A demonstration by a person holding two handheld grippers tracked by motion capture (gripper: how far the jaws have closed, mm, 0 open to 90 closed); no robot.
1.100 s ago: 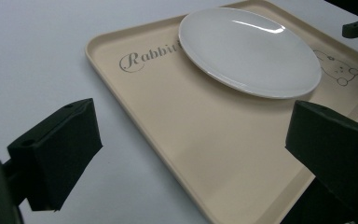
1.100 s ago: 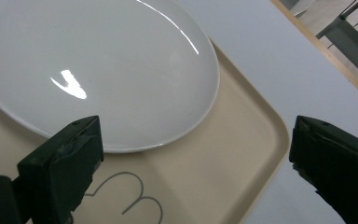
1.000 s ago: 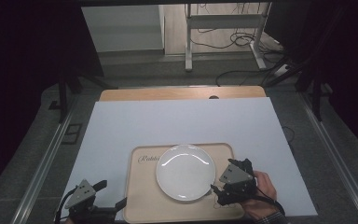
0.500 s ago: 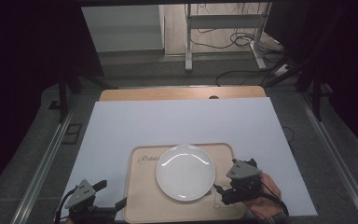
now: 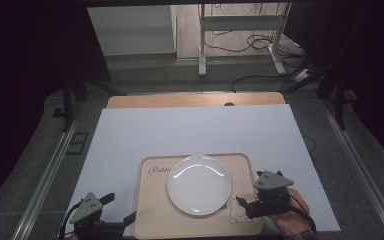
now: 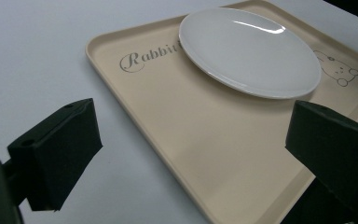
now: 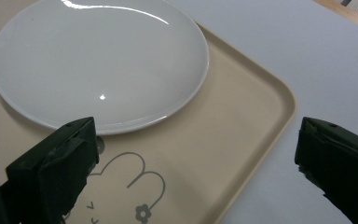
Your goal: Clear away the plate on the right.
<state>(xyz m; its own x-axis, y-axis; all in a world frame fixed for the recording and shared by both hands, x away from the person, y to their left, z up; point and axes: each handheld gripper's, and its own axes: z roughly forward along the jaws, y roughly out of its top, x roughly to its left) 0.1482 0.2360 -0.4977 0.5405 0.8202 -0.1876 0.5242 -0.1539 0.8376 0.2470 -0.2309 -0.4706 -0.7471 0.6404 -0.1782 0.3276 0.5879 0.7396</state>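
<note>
A white plate (image 5: 199, 184) lies on a beige tray (image 5: 152, 215) printed with "Rabbit" lettering and a rabbit drawing, near the table's front edge. My left gripper (image 5: 120, 208) sits at the tray's near left corner, open. Between its wide-apart jaws in the left gripper view (image 6: 191, 140) lies the tray (image 6: 168, 121) rim, with the plate (image 6: 249, 49) beyond. My right gripper (image 5: 245, 206) is at the tray's near right side, held by a hand, open. In the right gripper view (image 7: 193, 158) its jaws straddle the tray (image 7: 233, 116) rim, close to the plate (image 7: 98, 60). Neither holds anything.
The tray rests on a white sheet (image 5: 190, 130) covering the table, with a wooden strip (image 5: 195, 100) along the far edge. Metal rails (image 5: 50, 170) run down both sides. Beyond stand desk legs and floor cables (image 5: 240, 45).
My right gripper has slid right and toward the person, away from the plate, out to the tray's right rim. The left gripper, tray and plate have stayed put.
</note>
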